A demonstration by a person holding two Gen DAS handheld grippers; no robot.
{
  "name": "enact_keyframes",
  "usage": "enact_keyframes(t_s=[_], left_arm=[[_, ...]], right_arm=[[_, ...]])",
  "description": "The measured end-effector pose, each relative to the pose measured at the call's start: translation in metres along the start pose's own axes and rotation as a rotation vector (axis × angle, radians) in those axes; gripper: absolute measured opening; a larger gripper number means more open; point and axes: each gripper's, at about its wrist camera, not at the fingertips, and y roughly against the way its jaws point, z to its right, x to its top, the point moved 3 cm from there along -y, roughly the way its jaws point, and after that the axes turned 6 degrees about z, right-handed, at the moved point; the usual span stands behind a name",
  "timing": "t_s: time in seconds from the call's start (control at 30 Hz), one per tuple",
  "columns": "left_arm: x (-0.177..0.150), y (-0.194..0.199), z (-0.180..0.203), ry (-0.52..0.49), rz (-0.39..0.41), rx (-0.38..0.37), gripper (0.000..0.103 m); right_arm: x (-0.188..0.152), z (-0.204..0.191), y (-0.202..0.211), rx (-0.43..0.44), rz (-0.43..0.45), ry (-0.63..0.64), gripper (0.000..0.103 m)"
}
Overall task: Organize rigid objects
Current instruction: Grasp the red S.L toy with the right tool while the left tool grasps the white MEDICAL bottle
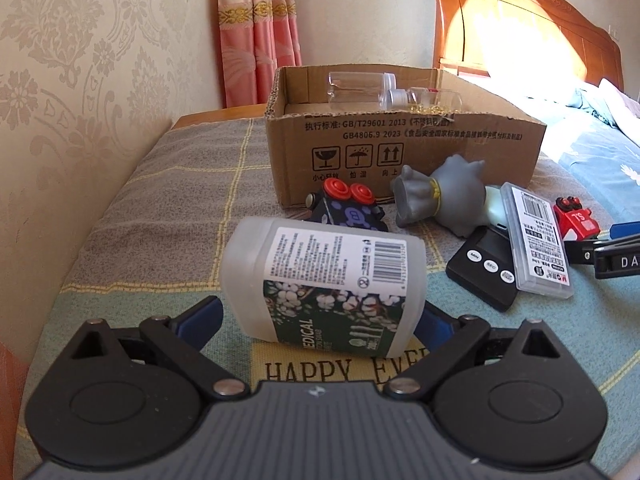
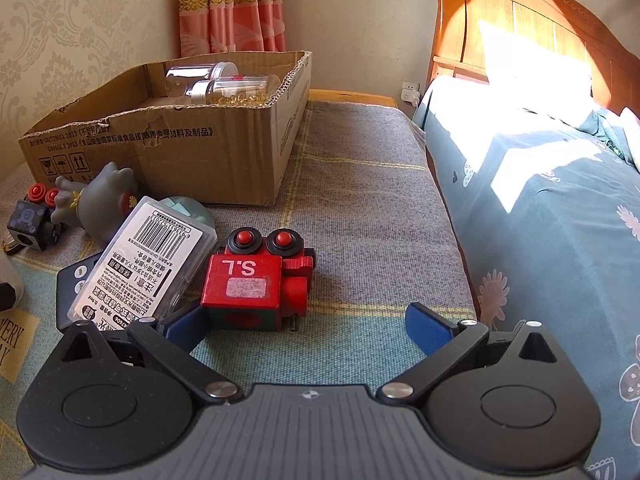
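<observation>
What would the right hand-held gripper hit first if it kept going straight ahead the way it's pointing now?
Probably the red toy block marked S.L. It lies just ahead of the open right hand-held gripper, slightly left of centre, near the left fingertip. Straight down the middle the blanket looks free, though depth is unclear.

Swab box [image 1: 324, 280]: "MEDICAL"
Cardboard box [image 1: 400, 148]: "GB/T29601 2013", "GB4806.9 2023"
Red toy block [image 2: 244, 280]: "S.L"
Cloth [image 1: 340, 368]: "HAPPY EVE…"

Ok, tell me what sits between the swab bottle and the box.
In the left wrist view, a dark cube toy with two red buttons lies between the swab bottle and the box.
</observation>
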Motion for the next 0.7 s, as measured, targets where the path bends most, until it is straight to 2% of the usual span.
enact_keyframes(t_s=[0.4, 0.5, 0.57, 0.7], left_arm=[[0.003, -0.006, 0.001, 0.01, 0.0, 0.013, 0.098], [0.003, -0.005, 0.001, 0.006, 0.003, 0.018, 0.097], [0.004, -0.005, 0.001, 0.003, 0.003, 0.02, 0.095], [0.005, -0.004, 0.002, 0.009, -0.001, 0.012, 0.091]], right_arm=[[0.008, -0.006, -0.014, 0.046, 0.052, 0.043, 0.103], [0.008, -0.01, -0.011, 0.073, 0.074, 0.06, 0.094], [0.007, -0.012, -0.007, 0.087, 0.086, 0.069, 0.085], [0.007, -0.017, -0.003, 0.088, 0.096, 0.068, 0.072]])
